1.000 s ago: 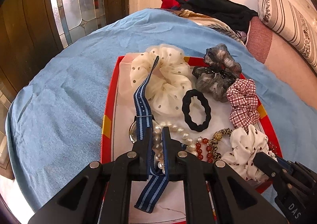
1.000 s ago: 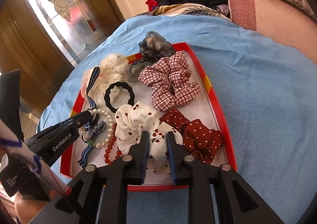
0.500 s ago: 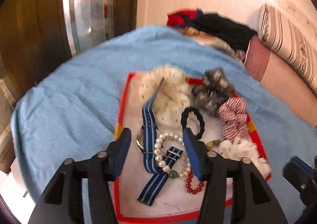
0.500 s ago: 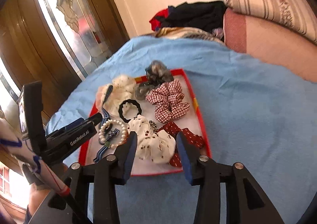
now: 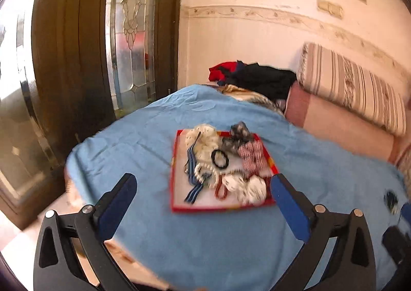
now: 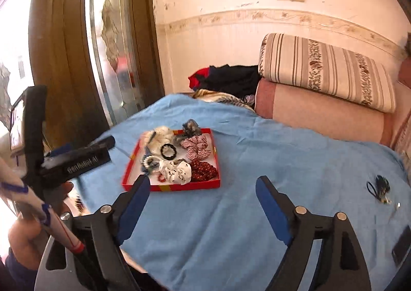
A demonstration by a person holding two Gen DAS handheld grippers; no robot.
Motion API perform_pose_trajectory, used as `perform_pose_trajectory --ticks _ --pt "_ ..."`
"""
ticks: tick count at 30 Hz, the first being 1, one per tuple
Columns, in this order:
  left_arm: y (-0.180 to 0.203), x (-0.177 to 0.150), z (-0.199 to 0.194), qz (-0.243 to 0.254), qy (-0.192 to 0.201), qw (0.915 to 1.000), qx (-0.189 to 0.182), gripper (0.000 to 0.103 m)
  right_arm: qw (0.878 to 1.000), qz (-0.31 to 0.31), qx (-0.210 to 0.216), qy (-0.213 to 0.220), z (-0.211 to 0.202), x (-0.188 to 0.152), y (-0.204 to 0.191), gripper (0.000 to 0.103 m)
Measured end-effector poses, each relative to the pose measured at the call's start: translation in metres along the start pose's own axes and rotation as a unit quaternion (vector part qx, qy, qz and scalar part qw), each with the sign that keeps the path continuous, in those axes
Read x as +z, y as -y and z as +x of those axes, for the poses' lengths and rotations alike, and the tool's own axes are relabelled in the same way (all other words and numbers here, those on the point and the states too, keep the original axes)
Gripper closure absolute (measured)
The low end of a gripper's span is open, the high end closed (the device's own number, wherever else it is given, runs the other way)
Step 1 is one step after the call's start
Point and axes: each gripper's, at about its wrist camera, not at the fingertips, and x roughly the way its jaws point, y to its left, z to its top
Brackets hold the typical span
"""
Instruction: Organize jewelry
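Note:
A red-rimmed tray (image 5: 177,162) (image 6: 177,186) lies on the blue bedspread. It holds several scrunchies, a black hair tie (image 5: 220,158) (image 6: 168,150), a blue striped watch strap (image 5: 193,193), a pearl bracelet and red beads (image 5: 221,190). My left gripper (image 5: 201,189) is wide open and empty, held back from the tray's near edge. My right gripper (image 6: 201,193) is wide open and empty, back and to the right of the tray. The left gripper's body (image 6: 74,161) shows in the right wrist view, left of the tray.
The blue bedspread (image 6: 269,167) covers the bed. A small dark item (image 6: 379,187) lies on it at the far right. Striped and pink bolsters (image 6: 326,70) and a pile of clothes (image 6: 226,80) lie at the head. A wooden door (image 5: 72,59) with glass stands at left.
Both grippers have opened wide and pulled far back from the tray. The left one let go of the watch strap and pearls, which now lie in the tray.

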Motion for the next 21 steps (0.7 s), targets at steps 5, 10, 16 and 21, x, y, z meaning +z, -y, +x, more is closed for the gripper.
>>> perform_pose_trajectory --ticks 5,10,16,21 --pt "0.012 -0.022 -0.052 0.073 -0.015 0.9972 0.005 0.000 0.999 0.002 0.001 0.033 -0.055 -0.014 -0.012 0.009" --pt "0.005 -0.042 -0.094 0.061 0.013 0.9980 0.001 0.000 0.998 -0.016 -0.010 0.056 -0.079 -0.029 -0.031 0.009" --pt "-0.001 -0.040 -0.111 0.045 0.050 0.9975 0.023 0.000 0.997 -0.025 -0.013 0.073 -0.093 -0.027 -0.035 0.008" --pt "-0.005 -0.039 -0.089 0.030 0.034 0.9988 0.020 0.000 0.998 -0.027 -0.030 0.056 -0.082 -0.030 -0.033 0.008"
